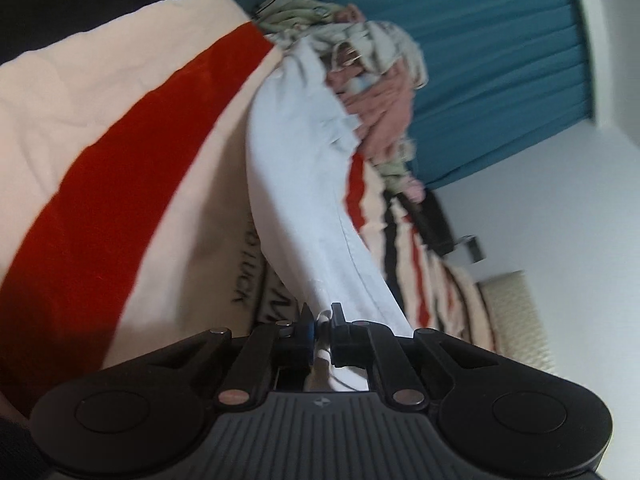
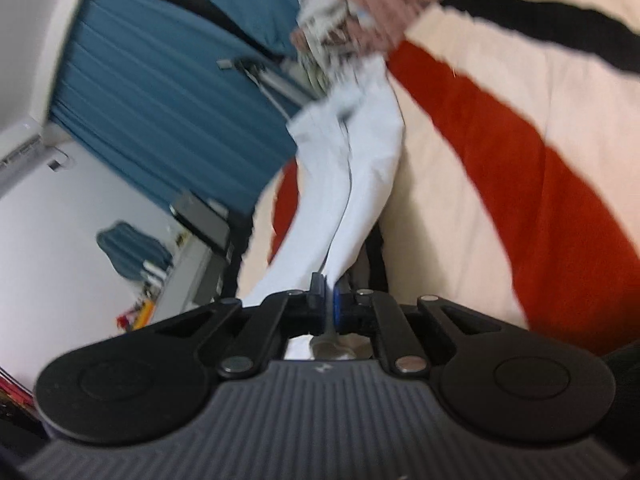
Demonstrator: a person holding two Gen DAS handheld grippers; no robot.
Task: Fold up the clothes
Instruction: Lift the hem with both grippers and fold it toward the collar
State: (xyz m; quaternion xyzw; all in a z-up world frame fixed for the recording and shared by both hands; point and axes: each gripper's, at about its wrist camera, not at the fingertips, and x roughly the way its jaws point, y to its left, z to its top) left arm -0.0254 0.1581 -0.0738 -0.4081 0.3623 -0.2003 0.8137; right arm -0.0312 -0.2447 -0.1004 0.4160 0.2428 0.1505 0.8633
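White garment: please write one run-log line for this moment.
left gripper: shut on white cloth garment | right gripper: shut on it | garment: stretched over striped blanket

A bedroom in a home. A bed is spread with a cream blanket (image 1: pixel 120 128) striped in red and black, a heap of crumpled clothes (image 1: pixel 376 80) at its far end. Pleated teal curtains (image 1: pixel 500 60) hang against a white wall (image 1: pixel 560 208); a wall-mounted air conditioner (image 2: pixel 24 144) sits high beside them.
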